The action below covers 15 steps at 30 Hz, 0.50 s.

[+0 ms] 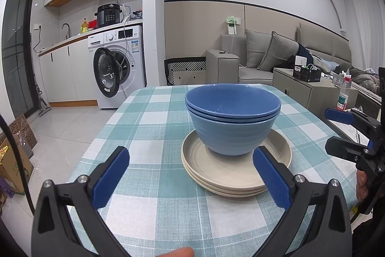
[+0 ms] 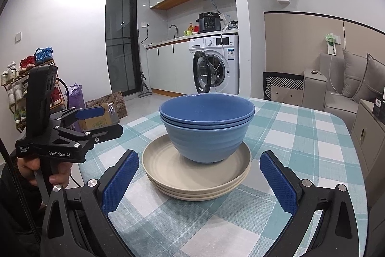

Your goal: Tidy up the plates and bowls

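Bowls: blue bowls nested in one stack; standing upright on the plates, toward their far side
Plates: beige plates stacked on the checked tablecloth, mid-table
Left gripper: fingers spread wide, holding nothing; just short of the plates
Right gripper: spread wide, empty; near the plate stack
Behind: washing machine, door ajar; grey sofa
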{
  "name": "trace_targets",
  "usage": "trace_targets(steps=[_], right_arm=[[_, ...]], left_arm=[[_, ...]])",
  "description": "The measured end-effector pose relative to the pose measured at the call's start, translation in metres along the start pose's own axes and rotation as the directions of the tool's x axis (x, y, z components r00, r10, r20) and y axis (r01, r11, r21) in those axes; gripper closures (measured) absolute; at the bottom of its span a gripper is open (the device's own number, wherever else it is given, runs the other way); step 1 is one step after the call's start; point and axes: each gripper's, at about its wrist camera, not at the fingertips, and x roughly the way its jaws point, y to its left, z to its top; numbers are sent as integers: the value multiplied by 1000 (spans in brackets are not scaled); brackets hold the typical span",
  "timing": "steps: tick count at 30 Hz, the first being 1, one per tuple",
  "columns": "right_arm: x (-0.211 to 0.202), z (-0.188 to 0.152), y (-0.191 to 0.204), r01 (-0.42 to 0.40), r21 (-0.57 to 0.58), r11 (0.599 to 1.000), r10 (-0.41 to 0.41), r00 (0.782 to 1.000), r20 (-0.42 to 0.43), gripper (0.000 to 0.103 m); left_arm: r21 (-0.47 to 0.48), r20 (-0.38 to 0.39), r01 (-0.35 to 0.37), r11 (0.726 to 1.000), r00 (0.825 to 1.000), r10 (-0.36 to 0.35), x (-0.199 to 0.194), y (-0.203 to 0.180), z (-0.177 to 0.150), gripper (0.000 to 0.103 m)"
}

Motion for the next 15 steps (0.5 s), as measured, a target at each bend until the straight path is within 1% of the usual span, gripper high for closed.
trace_targets(steps=[15], right_arm=[[1,-2,2,-7,-1,1000,7,1000,-5,0]], left_arm=[[-7,-3,3,1000,1000,-3,-1,1,1,0]])
